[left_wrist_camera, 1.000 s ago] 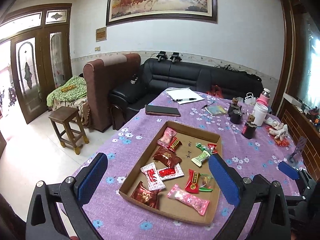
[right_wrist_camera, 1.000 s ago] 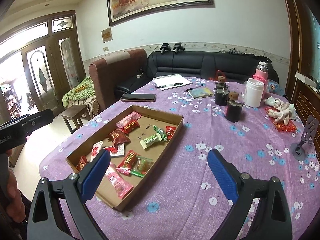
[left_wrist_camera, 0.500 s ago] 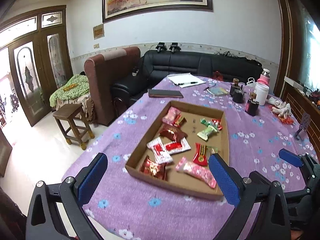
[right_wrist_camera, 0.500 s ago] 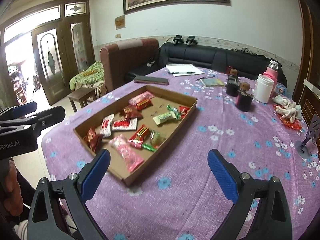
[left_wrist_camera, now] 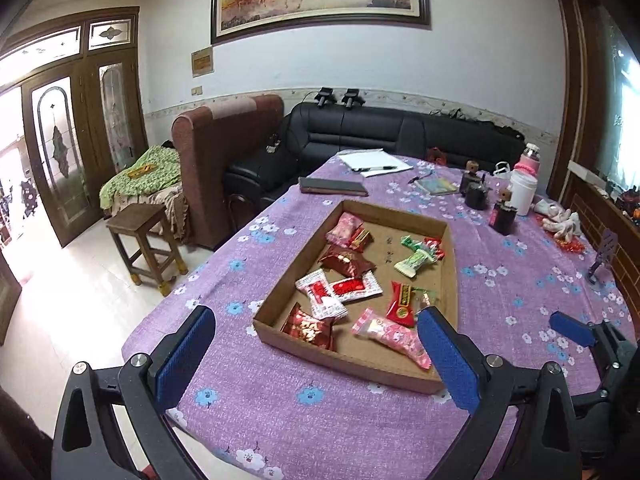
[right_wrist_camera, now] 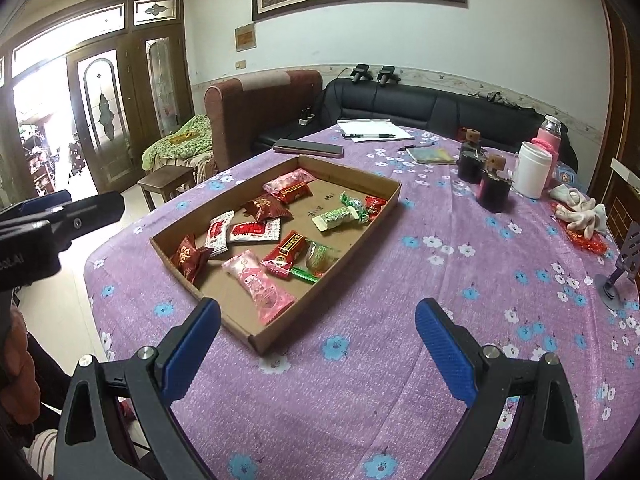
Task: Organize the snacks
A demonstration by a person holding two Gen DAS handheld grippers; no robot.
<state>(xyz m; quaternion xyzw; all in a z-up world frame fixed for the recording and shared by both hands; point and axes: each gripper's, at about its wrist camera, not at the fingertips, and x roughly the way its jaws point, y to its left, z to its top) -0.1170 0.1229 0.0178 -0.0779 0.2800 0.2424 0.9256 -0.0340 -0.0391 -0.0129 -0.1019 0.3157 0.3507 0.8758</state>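
Note:
A shallow cardboard tray (left_wrist_camera: 451, 264) (right_wrist_camera: 384, 204) lies on the purple flowered tablecloth and holds several wrapped snacks: a pink packet (left_wrist_camera: 394, 338) (right_wrist_camera: 262, 284), red packets (left_wrist_camera: 402, 304) (right_wrist_camera: 286, 254), white-and-red packets (left_wrist_camera: 322, 294) (right_wrist_camera: 254, 232) and green candies (left_wrist_camera: 414, 262) (right_wrist_camera: 336, 216). My left gripper (left_wrist_camera: 316, 354) is open and empty, held above the table's near edge in front of the tray. My right gripper (right_wrist_camera: 318, 350) is open and empty, over the cloth at the tray's near right corner.
At the far end of the table are a dark notebook (left_wrist_camera: 334, 187), papers with a pen (left_wrist_camera: 374, 162), dark jars (right_wrist_camera: 494, 192), a white cup (right_wrist_camera: 534, 174), a pink bottle (right_wrist_camera: 550, 136) and gloves (right_wrist_camera: 580, 210). A small stand (right_wrist_camera: 620, 266) is at the right. A stool (left_wrist_camera: 144, 244) and sofas stand beyond.
Both grippers have drawn back toward the near edge of the table and tilted; the tray now looks farther off. Both jaws stay open and empty.

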